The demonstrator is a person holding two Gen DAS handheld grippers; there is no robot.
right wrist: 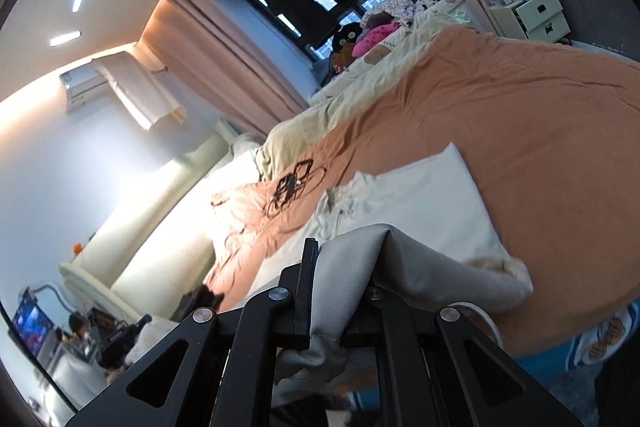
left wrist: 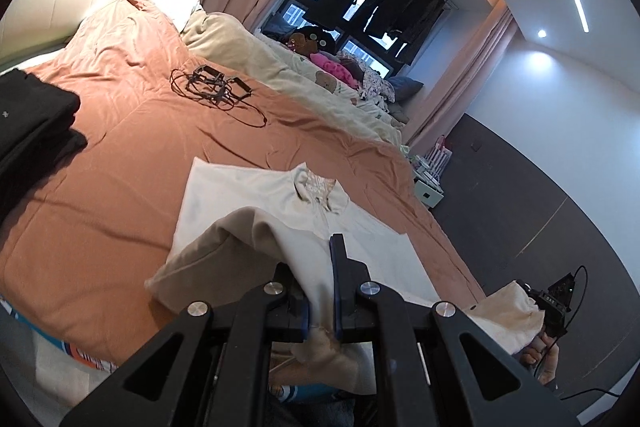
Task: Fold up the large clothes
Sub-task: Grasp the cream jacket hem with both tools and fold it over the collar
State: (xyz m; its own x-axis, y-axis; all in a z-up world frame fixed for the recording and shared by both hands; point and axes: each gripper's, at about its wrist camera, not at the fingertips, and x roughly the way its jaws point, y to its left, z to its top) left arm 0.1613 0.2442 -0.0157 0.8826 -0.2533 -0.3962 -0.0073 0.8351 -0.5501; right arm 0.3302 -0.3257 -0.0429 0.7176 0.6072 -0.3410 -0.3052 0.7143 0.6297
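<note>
A large cream zip-up garment (left wrist: 256,203) lies collar-up on the orange bed cover (left wrist: 120,147). My left gripper (left wrist: 320,267) is shut on its lower hem and holds a fold of cloth raised above the bed. My right gripper (right wrist: 340,267) is shut on the other hem corner, with cloth (right wrist: 420,259) draped over its right finger. The garment's body also shows in the right wrist view (right wrist: 420,195), flat on the cover (right wrist: 540,147). The right gripper shows in the left wrist view (left wrist: 552,303) at the lower right, with cloth bunched in it.
A pile of black clothes (left wrist: 32,123) sits at the bed's left. A tangle of black cable and frames (left wrist: 212,87) lies mid-bed. A beige duvet (left wrist: 280,67) and soft toys (left wrist: 320,55) line the far side. A white bedside cabinet (right wrist: 532,11) stands past the bed.
</note>
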